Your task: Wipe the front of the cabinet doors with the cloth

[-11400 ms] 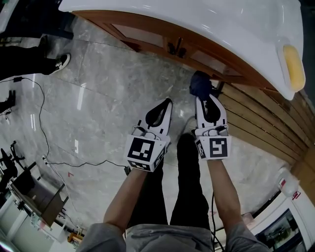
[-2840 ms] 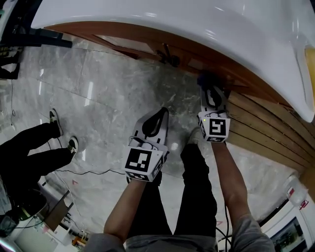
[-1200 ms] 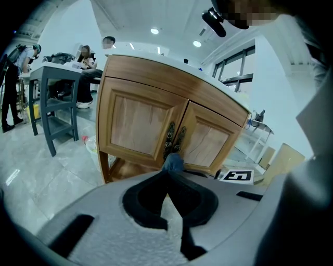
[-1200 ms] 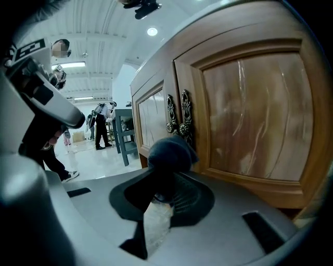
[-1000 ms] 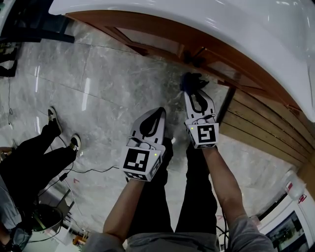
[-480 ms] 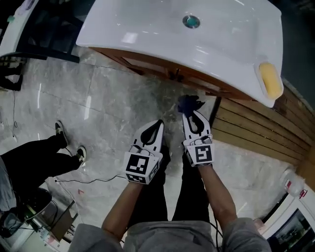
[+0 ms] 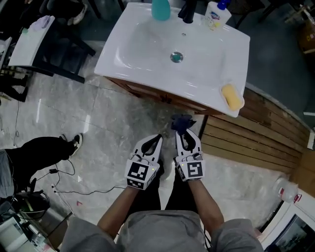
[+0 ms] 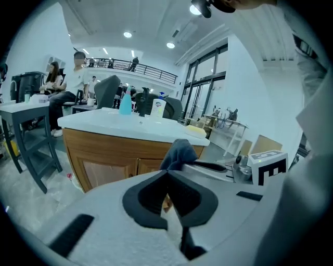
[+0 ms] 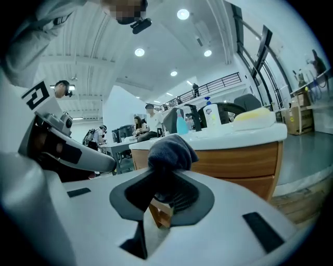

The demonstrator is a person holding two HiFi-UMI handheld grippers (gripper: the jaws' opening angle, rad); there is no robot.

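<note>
Right gripper (image 7: pixel 183 134) is clenched on a dark blue cloth (image 7: pixel 181 122), and the left gripper (image 7: pixel 158 138) is clenched on nothing.

Head view, looking steeply down: both grippers are held side by side in front of my body, over a grey marbled floor (image 7: pixel 110 125), each with its marker cube towards me. The cloth bunches out past the tips of the right gripper. It hangs just short of the wooden cabinet doors (image 7: pixel 163 97), with floor showing between the two. Above the doors sits a white basin (image 7: pixel 142 51) forming the worktop. A yellow sponge (image 7: pixel 232 96) lies on its right corner. A teal bottle (image 7: pixel 161 9), a dark tap (image 7: pixel 187 11) and a white bottle (image 7: pixel 218 14) stand along its far edge. Wooden slats (image 7: pixel 246 142) cover the floor to the right. Another person's leg and shoe (image 7: pixel 49 150) show at the left.

Left gripper view: my jaws meet at their tips and nothing sits between them. Beyond them I see the two cabinet doors under the white worktop. The cloth and the right gripper's tips show just to the right.

Right gripper view: my jaws press on the cloth, which swells in a rounded lump above them. The cabinet front stands behind it, apart from it, and the sponge rests on the worktop's near corner.
</note>
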